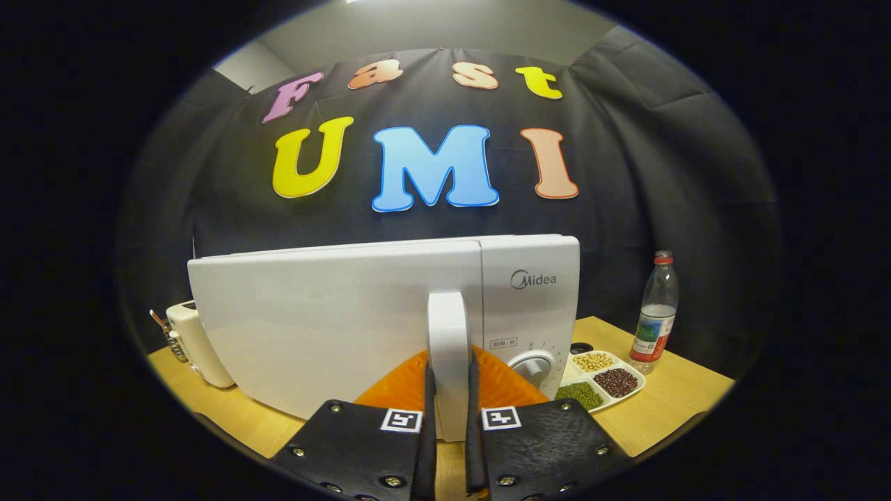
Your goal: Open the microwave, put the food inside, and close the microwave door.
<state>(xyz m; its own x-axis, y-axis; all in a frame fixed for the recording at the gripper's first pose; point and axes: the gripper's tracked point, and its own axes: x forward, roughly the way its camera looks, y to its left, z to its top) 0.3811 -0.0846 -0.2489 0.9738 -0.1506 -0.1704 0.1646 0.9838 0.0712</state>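
A white microwave (529, 292) stands on the wooden table (668, 410), its dial panel on the right. Its white door (327, 327) looks swung a little out from the body, toward me. The door's upright white handle (447, 327) runs down between my two fingers. My gripper (450, 372) is shut on that handle, one finger pressing on each side. The food is a white divided tray (630, 396) holding yellow, dark red and green beans, lying on the table right of the microwave, beyond my right finger.
A clear water bottle (656, 313) with a red cap stands behind the tray at the right. A cream toaster (198, 341) sits left of the microwave. Black cloth walls the booth behind. The table's front edge runs just under my fingers.
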